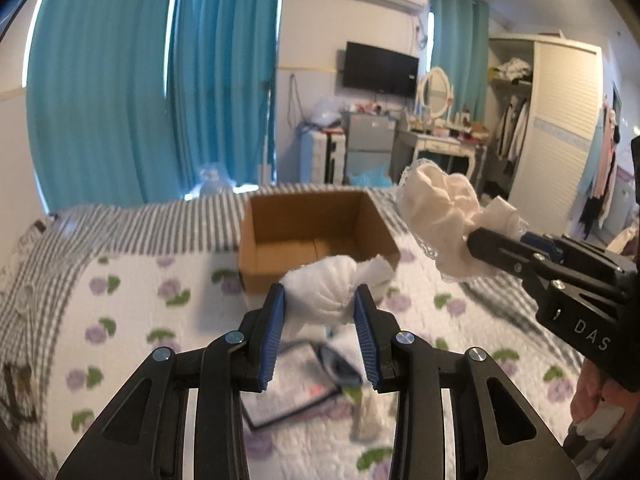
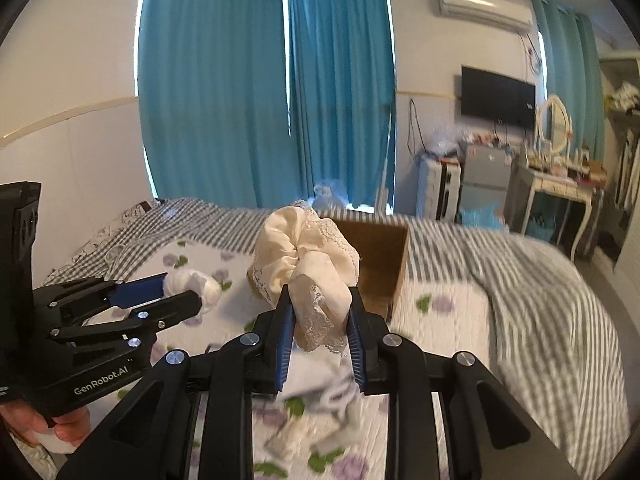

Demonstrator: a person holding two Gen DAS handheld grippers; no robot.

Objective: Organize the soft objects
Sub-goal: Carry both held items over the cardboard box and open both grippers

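My left gripper (image 1: 319,294) is shut on a white bundled sock (image 1: 324,292), held above the bed. In the right wrist view the same left gripper (image 2: 182,286) comes in from the left with the white sock (image 2: 198,284) in it. My right gripper (image 2: 319,294) is shut on a cream lace-trimmed scrunchie (image 2: 308,260); from the left wrist view the right gripper (image 1: 476,234) enters at the right with the scrunchie (image 1: 440,212). An open cardboard box (image 1: 316,232) stands on the bed just beyond both, partly hidden behind the scrunchie as the box (image 2: 380,256).
The bed has a floral quilt (image 1: 160,300) and a grey striped blanket (image 2: 520,280). Below the grippers lie a flat dark-edged sheet (image 1: 288,392), a pale blue cloth (image 2: 332,392) and other soft items. A person's hand (image 2: 44,428) holds the left tool. Wardrobe (image 1: 560,120) at far right.
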